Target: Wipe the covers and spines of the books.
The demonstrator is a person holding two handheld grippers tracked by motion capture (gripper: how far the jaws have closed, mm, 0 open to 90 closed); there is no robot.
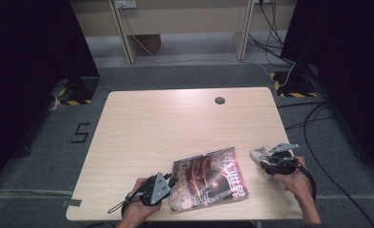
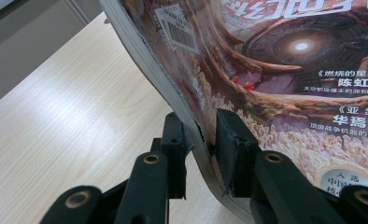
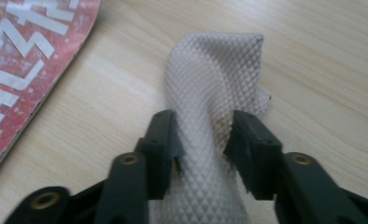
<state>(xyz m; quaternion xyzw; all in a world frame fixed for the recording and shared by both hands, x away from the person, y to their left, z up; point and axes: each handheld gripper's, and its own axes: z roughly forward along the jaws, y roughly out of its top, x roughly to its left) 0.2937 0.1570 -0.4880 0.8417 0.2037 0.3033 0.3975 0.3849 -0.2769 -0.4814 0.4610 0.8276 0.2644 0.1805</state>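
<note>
A magazine (image 1: 209, 178) with a red-brown cover lies near the table's front edge. Its left edge is lifted and curled. My left gripper (image 1: 168, 183) is shut on that edge; in the left gripper view the two pads of my left gripper (image 2: 203, 140) pinch the magazine (image 2: 275, 70) at its page edge. To the right of it, a small grey-white textured cloth (image 1: 257, 154) lies on the wood. My right gripper (image 3: 203, 135) straddles the cloth (image 3: 210, 79), which rests twisted and uncompressed between the spread jaws. A corner of the magazine (image 3: 28, 60) lies left of it.
The light wooden table (image 1: 175, 118) has a round cable hole (image 1: 219, 100) near its far edge. Cables (image 1: 318, 118) trail over the grey floor to the right, and dark curtains hang at both sides.
</note>
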